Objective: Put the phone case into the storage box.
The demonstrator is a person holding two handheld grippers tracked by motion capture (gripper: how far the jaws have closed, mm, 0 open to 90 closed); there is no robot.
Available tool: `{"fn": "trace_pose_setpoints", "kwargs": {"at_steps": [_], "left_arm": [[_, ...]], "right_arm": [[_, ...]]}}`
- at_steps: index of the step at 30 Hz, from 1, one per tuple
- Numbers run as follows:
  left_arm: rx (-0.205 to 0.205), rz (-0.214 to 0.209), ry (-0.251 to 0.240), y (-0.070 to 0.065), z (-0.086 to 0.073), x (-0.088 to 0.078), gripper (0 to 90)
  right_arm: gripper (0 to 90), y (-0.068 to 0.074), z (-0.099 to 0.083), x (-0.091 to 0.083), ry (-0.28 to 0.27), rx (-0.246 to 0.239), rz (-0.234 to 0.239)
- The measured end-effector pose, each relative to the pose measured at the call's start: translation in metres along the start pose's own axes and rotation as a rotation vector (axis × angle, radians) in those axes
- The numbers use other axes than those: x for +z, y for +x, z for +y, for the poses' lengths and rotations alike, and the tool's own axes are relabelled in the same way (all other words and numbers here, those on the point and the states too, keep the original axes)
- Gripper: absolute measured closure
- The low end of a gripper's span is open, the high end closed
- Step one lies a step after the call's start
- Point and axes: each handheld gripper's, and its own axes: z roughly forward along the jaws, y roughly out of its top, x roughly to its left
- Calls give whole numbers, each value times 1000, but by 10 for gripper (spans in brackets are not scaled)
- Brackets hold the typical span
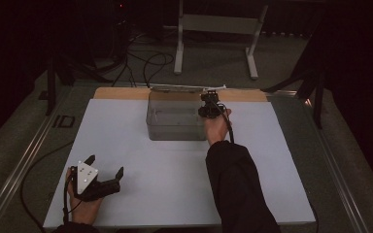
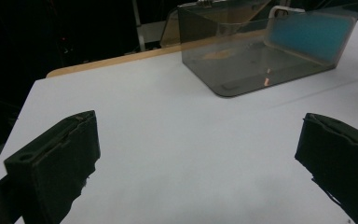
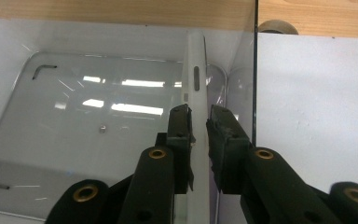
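Dark room | white tabletop (image 1: pixel 175 184) | right claw (image 3: pixel 199 123) clamps phone (image 3: pixel 196 84) in clear bin (image 1: pixel 155 121) | left claw (image 1: pixel 108 167) released

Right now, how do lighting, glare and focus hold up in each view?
High view: dim, surroundings nearly black, only the white mat bright. Left gripper view: soft focus, the left hand-held gripper dark and blurred, a small orange glint inside the clear bin. Right gripper view: sharpest, with streaky glare on the bin floor.

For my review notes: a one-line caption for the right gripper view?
Right claw shut on a thin white phone standing on edge inside a clear box.
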Motion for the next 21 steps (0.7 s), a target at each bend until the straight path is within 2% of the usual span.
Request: {"fn": "trace_pose_setpoints", "kwargs": {"at_steps": [21], "left_arm": [[3,-1,1,-1,0,1,4]], "right_arm": [[693,2,1,-11,-31,-40,10]]}}
